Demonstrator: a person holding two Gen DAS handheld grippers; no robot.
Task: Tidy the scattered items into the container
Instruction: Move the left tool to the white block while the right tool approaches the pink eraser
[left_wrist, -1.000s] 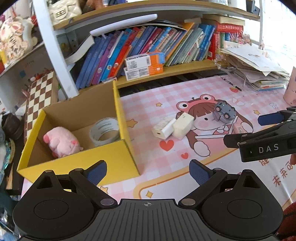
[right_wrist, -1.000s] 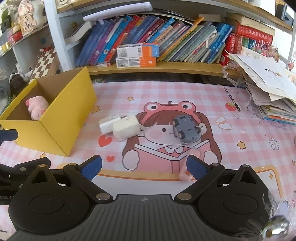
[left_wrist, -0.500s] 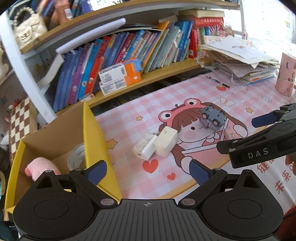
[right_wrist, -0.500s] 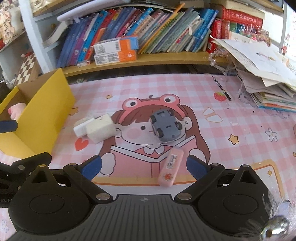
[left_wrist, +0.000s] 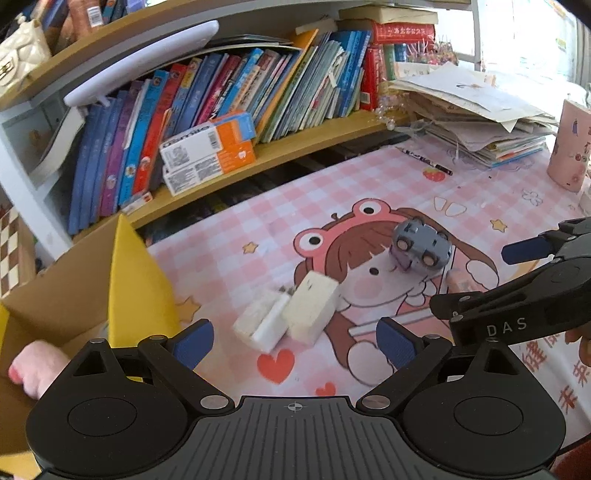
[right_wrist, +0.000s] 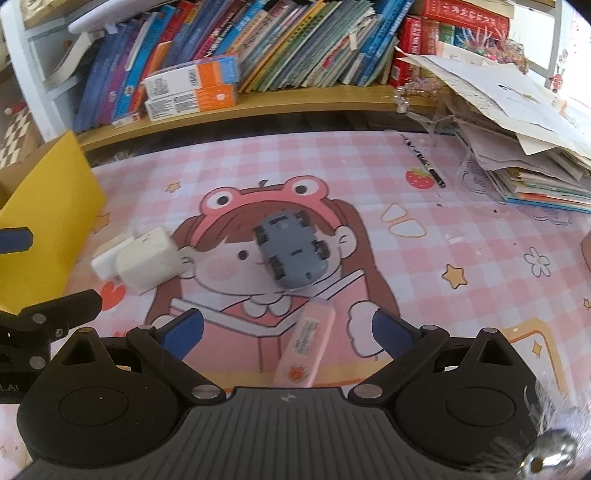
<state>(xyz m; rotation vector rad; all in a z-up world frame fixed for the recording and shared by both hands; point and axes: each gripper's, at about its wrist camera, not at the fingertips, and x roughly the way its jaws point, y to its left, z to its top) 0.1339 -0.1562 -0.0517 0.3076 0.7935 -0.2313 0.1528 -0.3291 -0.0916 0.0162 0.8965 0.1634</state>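
two grippers, both spread wide and holding nothing: left gripper (left_wrist: 294, 344) above the pink mat (left_wrist: 240, 229), right gripper (right_wrist: 287, 333) over a pink eraser (right_wrist: 306, 345). two white chargers (left_wrist: 290, 314) lie touching, near the yellow box (left_wrist: 138, 280). grey toy car (right_wrist: 291, 253) lies wheels up, mid-mat. pink plush (left_wrist: 35, 365) sits inside the box.
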